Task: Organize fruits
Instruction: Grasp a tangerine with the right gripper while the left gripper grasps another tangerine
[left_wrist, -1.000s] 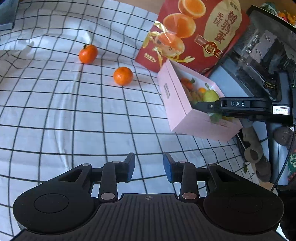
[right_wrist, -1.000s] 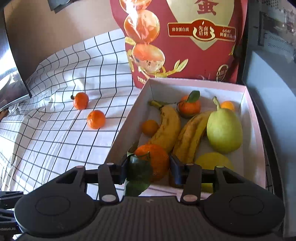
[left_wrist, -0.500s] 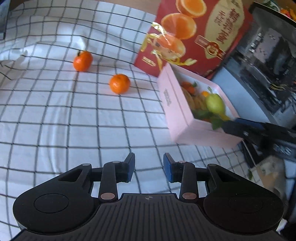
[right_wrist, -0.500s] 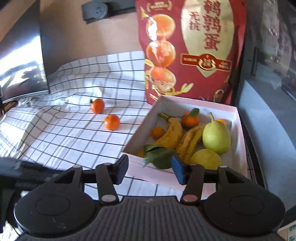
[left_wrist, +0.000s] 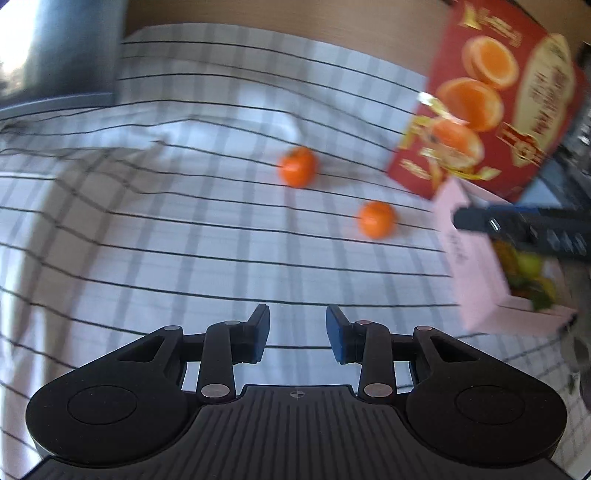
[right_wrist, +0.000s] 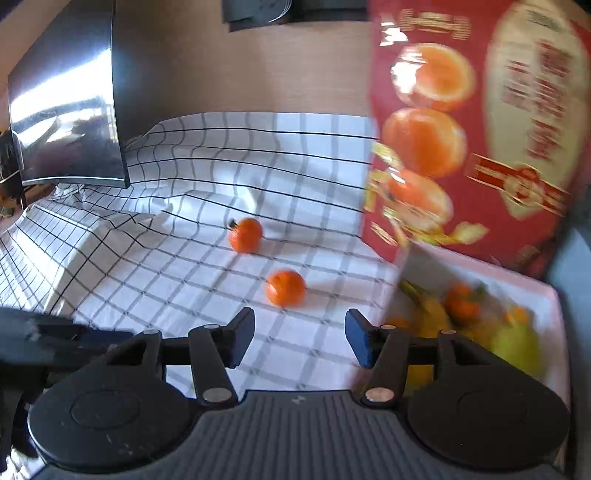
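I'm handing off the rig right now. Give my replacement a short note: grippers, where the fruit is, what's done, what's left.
Left gripper: open, empty, over the cloth.
Right gripper: empty, jaws opening, beside the pink box.
Done: bananas, a pear and small oranges are in the box.
Left: two oranges on the cloth, near one and far one, both apart from the box. Near one looks the easier first pick.

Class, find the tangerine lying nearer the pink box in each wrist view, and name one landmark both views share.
Left wrist: nearer tangerine, right of centre, just left of the pink box.
Right wrist, centre, above the jaws.
Shared landmark: the red bag.
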